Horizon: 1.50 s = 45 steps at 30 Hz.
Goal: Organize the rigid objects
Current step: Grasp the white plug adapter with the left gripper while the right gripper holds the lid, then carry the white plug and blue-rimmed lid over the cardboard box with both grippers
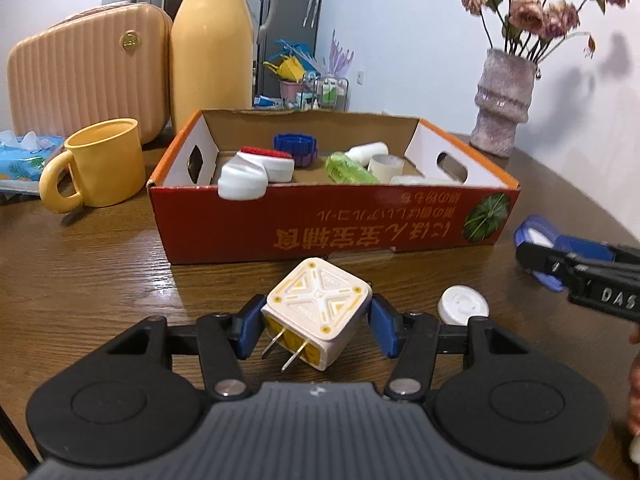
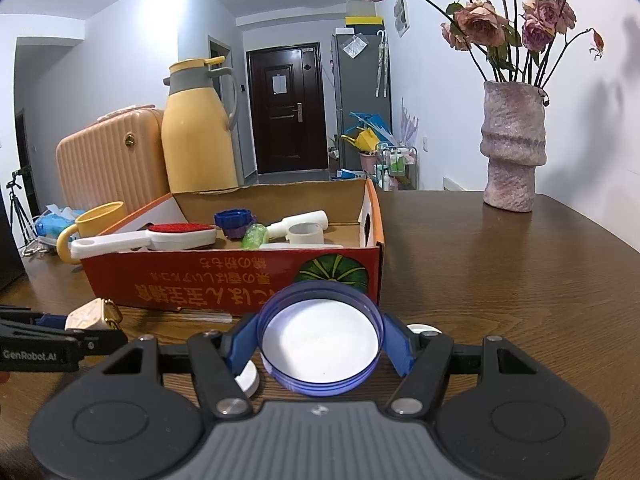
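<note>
A white and yellow cube plug adapter [image 1: 316, 304] sits between the blue pads of my left gripper [image 1: 316, 326], which is shut on it; its two metal prongs point back toward the camera. The adapter [image 2: 88, 314] also shows at the left of the right wrist view, in front of the red cardboard box [image 1: 320, 228]. My right gripper [image 2: 320, 342] is shut on a round blue lid with a white inside [image 2: 320, 354], held just before the box's front wall [image 2: 200, 276]. The box holds a red-topped brush, a blue ring, a green bottle, tape and white pieces.
A white round cap [image 1: 463, 305] lies on the wooden table right of the adapter. A yellow mug [image 1: 100, 164], yellow thermos [image 1: 212, 44], peach case [image 1: 88, 72] and tissue pack stand left and behind the box. A flower vase [image 2: 514, 148] stands at the back right.
</note>
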{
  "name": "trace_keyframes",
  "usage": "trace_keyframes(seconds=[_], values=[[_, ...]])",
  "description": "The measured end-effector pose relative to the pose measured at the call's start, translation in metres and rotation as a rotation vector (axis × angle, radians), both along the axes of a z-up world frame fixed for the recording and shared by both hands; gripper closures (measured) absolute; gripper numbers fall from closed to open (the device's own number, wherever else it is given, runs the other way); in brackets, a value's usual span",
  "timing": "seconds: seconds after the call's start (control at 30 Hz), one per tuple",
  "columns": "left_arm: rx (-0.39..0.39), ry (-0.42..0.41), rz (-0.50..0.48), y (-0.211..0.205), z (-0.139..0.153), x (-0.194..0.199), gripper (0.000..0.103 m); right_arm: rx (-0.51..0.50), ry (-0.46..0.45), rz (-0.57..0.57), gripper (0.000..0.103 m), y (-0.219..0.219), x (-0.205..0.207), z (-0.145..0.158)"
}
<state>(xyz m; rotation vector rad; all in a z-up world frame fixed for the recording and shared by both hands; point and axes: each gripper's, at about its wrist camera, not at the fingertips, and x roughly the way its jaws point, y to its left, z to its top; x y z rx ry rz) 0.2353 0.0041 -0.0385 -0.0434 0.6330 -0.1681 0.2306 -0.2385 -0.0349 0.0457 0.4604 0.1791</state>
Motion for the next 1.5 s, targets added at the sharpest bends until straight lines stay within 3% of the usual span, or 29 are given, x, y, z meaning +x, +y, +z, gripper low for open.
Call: trace_keyframes(seconds=[0.77,1.5], values=[[-0.042,-0.113,0.059,-0.017,0.043,-0.022,0.047,0.043,-0.080,0.052,0.038,0.009,-0.010,0.030],[-0.047,-0.209,0.151,-0.030,0.080,0.015,0.047,0.047,-0.161,0.049,0.038,0.022,0.028,0.068]])
